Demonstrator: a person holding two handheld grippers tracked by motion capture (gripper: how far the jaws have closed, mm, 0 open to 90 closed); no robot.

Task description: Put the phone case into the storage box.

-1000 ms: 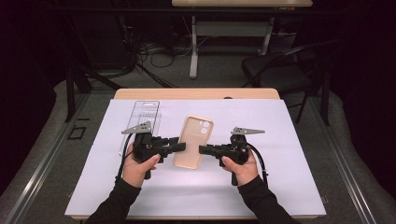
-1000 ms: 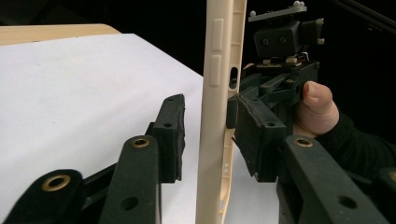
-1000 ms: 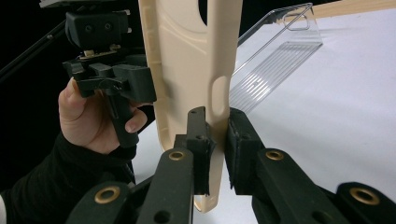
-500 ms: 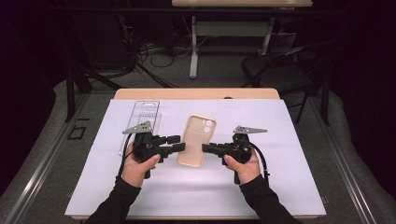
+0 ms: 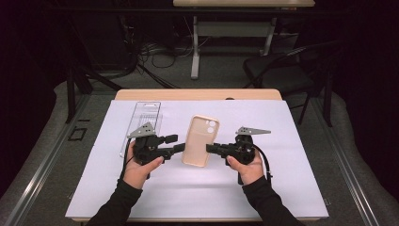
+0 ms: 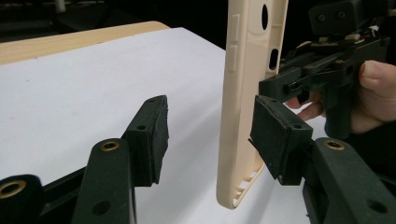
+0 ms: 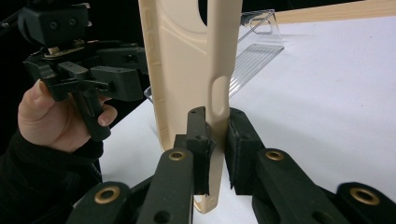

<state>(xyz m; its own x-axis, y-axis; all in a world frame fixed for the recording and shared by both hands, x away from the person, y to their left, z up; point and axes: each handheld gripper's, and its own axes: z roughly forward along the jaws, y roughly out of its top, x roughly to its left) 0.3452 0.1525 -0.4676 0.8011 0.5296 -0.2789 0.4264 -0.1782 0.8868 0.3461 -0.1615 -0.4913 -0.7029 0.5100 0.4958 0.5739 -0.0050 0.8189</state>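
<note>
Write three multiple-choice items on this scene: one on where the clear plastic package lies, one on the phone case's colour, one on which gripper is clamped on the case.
1. Where does the clear plastic package lie?
A. On the white sheet, beyond the left gripper
B. Under the phone case
C. On the floor

2. What colour is the phone case?
A. Black
B. Beige
C. Blue

3. Which gripper is shut on the case?
A. The left gripper
B. The right gripper
C. Both

Answers:
1 A: the high view shows it flat on the sheet beyond the left gripper.
2 B: all views show it beige.
3 B: the right gripper pinches the case's edge, while the left gripper's pads stand apart from it, having just been opening.
</note>
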